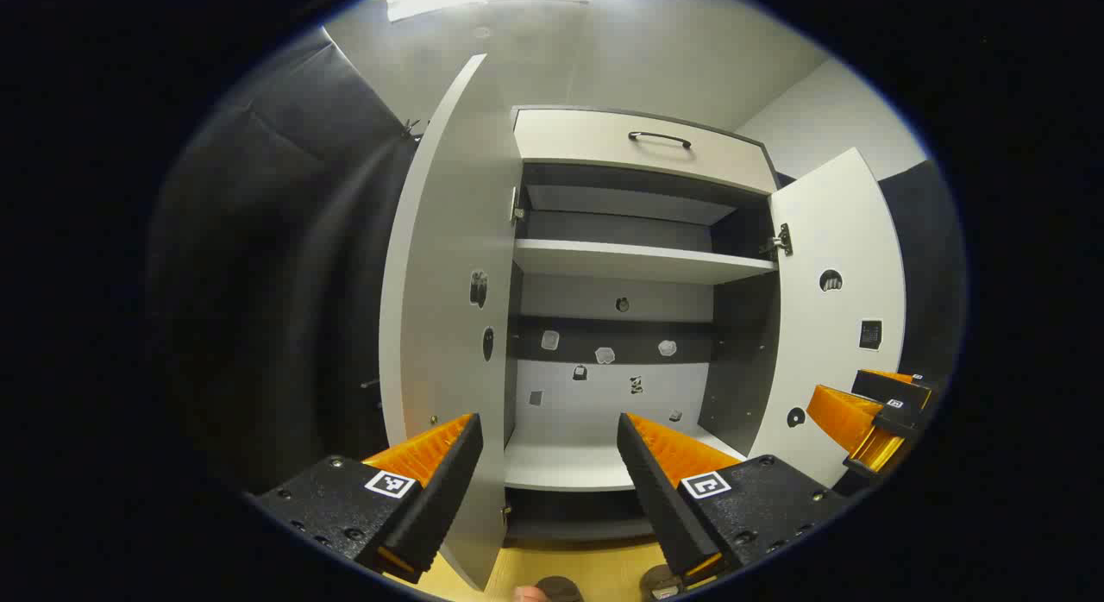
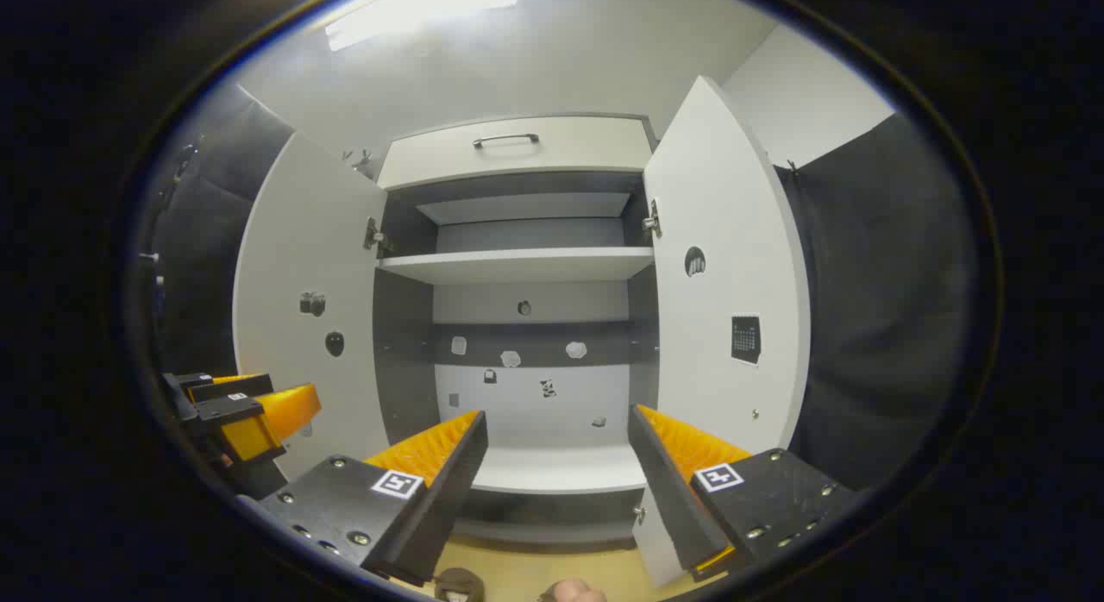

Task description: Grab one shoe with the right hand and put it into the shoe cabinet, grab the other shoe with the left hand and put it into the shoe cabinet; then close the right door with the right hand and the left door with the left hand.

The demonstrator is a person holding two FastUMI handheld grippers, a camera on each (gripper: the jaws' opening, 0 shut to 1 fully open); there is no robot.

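Shoes (image 2: 457, 585) sit on the floor at six o'clock below both views, so the right gripper (image 2: 556, 464), fingers apart and empty, should dip low before the open cabinet (image 2: 526, 266), like the left gripper (image 1: 548, 464).

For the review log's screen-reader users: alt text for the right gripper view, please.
An open shoe cabinet with both doors swung wide and bare shelves. The right claw is open and empty in front of it; the left claw is at the lower left by the left door.
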